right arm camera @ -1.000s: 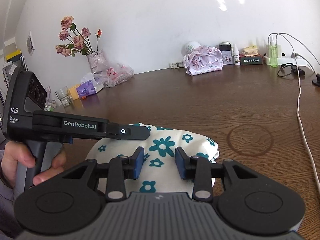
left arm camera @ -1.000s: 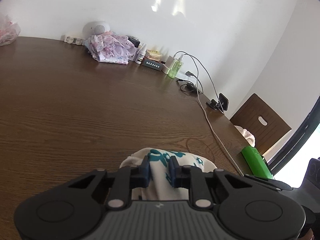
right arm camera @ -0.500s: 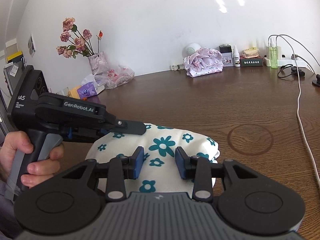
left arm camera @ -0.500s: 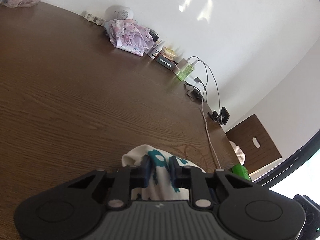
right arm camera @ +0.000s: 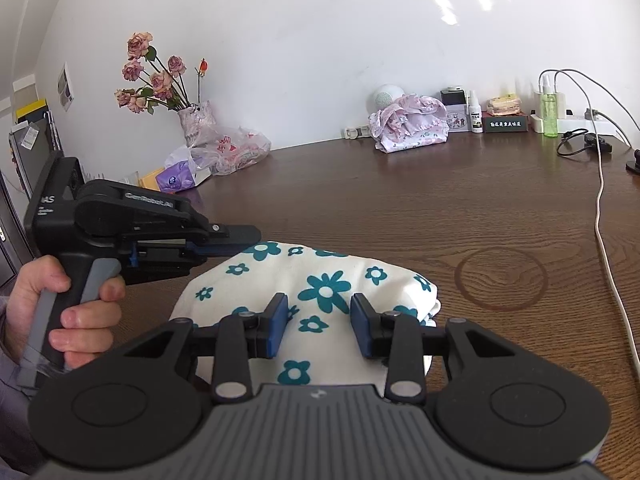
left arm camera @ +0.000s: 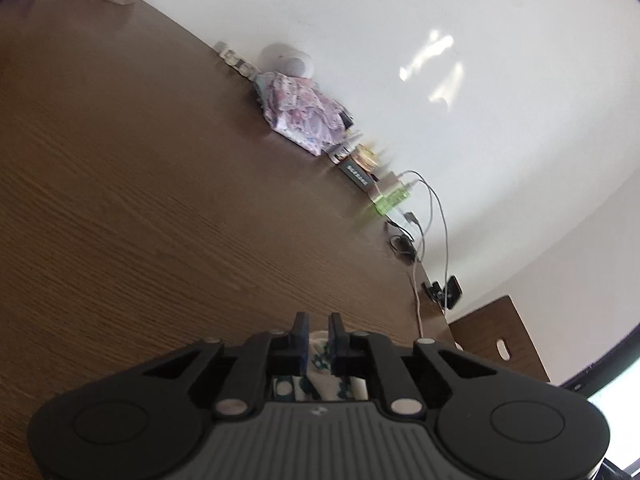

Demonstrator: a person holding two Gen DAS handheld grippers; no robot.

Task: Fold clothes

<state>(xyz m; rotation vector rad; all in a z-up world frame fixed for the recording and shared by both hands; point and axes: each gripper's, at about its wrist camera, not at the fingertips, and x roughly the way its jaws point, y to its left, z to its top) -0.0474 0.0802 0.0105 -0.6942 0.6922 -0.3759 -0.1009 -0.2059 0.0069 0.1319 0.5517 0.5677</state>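
Observation:
A folded white cloth with teal flowers (right arm camera: 328, 280) lies on the brown wooden table (right arm camera: 360, 200) right in front of me. My right gripper (right arm camera: 320, 324) hovers over its near half, blue pads apart and not pressing on it. My left gripper (right arm camera: 244, 240), held in a person's hand (right arm camera: 80, 312), reaches in from the left over the cloth's far left edge, rolled onto its side. In the left wrist view, the left gripper (left arm camera: 318, 324) has its jaws opening, with a narrow gap. A strip of the cloth (left arm camera: 320, 354) shows between the jaws, near their base.
A pink bundled garment (right arm camera: 408, 124), small bottles, a green spray bottle (right arm camera: 550, 114) and a power strip line the far wall. A vase of roses (right arm camera: 196, 120) and plastic bag (right arm camera: 232, 148) stand at back left. A white cable (right arm camera: 604, 220) runs down the right side. A chair (left arm camera: 496, 340) stands past the table's right edge.
The left gripper has rolled sideways and shifted, so its view tilts and less cloth shows. Its jaws stand slightly wider than half a second ago. The right gripper has stayed still.

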